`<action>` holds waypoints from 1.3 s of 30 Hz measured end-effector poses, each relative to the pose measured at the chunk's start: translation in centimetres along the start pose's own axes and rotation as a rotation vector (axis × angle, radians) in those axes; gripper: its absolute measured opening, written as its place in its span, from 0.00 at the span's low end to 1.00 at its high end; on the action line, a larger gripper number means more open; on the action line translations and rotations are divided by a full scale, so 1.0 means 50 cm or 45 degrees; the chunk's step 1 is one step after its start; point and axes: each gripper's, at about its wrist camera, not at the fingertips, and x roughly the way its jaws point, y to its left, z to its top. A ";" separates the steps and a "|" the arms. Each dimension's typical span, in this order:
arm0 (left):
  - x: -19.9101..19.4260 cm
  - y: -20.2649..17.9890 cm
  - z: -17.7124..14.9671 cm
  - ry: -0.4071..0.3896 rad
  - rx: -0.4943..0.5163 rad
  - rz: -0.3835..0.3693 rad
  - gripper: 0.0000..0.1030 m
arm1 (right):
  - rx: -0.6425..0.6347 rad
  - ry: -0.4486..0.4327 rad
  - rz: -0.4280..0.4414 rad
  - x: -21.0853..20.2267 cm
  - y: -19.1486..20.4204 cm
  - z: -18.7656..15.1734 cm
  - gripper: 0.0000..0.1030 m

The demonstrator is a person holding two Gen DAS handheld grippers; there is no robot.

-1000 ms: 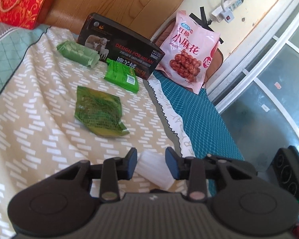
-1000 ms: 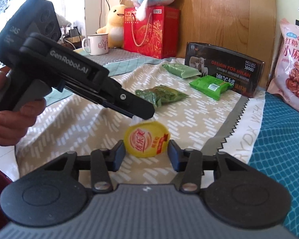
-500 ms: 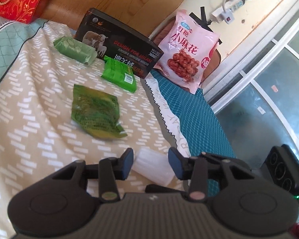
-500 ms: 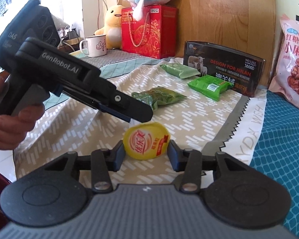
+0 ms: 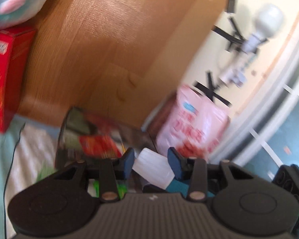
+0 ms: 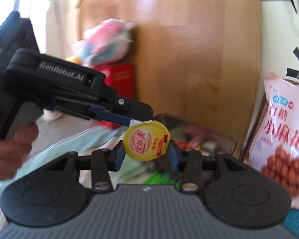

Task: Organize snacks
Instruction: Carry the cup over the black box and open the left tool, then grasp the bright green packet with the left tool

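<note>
Right gripper [image 6: 146,155]: my jaws part-way open and pressed on both sides of the jelly cup [image 6: 146,140], its yellow foil lid facing my camera, held off the cloth.

Left gripper [image 5: 150,162]: my jaws have widened a little in the last second, narrow gap, the cup's white ribbed body [image 5: 152,167] between the blue pads [image 5: 127,162]; contact looks likely, and from the right wrist view that gripper [image 6: 137,117] meets the cup's upper edge. Both tools carry the one cup.

Hand [image 6: 10,151]: wrapped on the left gripper's handle.

Behind the cup: black box [image 5: 73,127], blurred, with red packaging in it. Pink snack bag [image 6: 285,137] upright at right, against the wall. Wooden board [image 5: 109,45] behind. Red gift bag [image 5: 4,75] at left, plush toy [image 6: 105,41] above it. Green packets [image 6: 161,177] blurred below my jaws.
</note>
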 end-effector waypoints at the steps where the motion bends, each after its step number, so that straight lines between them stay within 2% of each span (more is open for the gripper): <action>1: 0.023 0.008 0.012 0.000 -0.013 0.018 0.36 | 0.018 0.012 -0.012 0.025 -0.015 0.010 0.47; 3: 0.063 0.026 0.024 0.017 -0.038 0.037 0.33 | 0.041 0.043 -0.049 0.074 -0.040 0.019 0.47; 8: 0.126 0.069 0.013 0.055 -0.080 0.132 0.32 | 0.046 0.133 -0.095 0.152 -0.068 0.000 0.48; 10: 0.131 0.084 0.007 0.072 -0.103 0.143 0.34 | 0.026 0.137 -0.148 0.160 -0.067 -0.009 0.53; 14: 0.078 0.098 -0.007 0.034 -0.122 0.100 0.34 | 0.044 0.031 -0.197 0.102 -0.072 -0.023 0.55; 16: 0.037 0.097 -0.028 0.021 -0.112 0.072 0.34 | 0.104 -0.043 -0.157 0.047 -0.074 -0.039 0.55; 18: 0.009 0.090 -0.056 0.028 -0.067 0.063 0.34 | 0.169 -0.051 -0.085 -0.003 -0.073 -0.074 0.55; 20: 0.009 0.085 -0.085 0.070 -0.045 0.071 0.34 | 0.179 0.005 -0.030 -0.013 -0.056 -0.112 0.55; 22: 0.037 0.086 -0.111 0.147 -0.042 0.101 0.35 | 0.149 0.115 -0.010 0.005 -0.034 -0.149 0.55; 26: 0.088 0.084 -0.150 0.245 -0.032 0.204 0.34 | 0.107 0.278 -0.023 0.059 0.004 -0.178 0.54; 28: 0.110 0.072 -0.167 0.298 0.014 0.259 0.32 | 0.104 0.310 -0.035 0.070 0.008 -0.186 0.33; 30: 0.115 0.067 -0.181 0.301 0.015 0.296 0.33 | 0.108 0.306 -0.037 0.060 0.017 -0.185 0.25; 34: 0.061 0.042 -0.198 0.310 0.001 0.191 0.31 | 0.073 0.256 -0.072 -0.004 0.046 -0.192 0.24; 39: -0.059 -0.017 -0.265 0.266 0.070 0.084 0.29 | 0.084 0.160 -0.020 -0.145 0.093 -0.213 0.23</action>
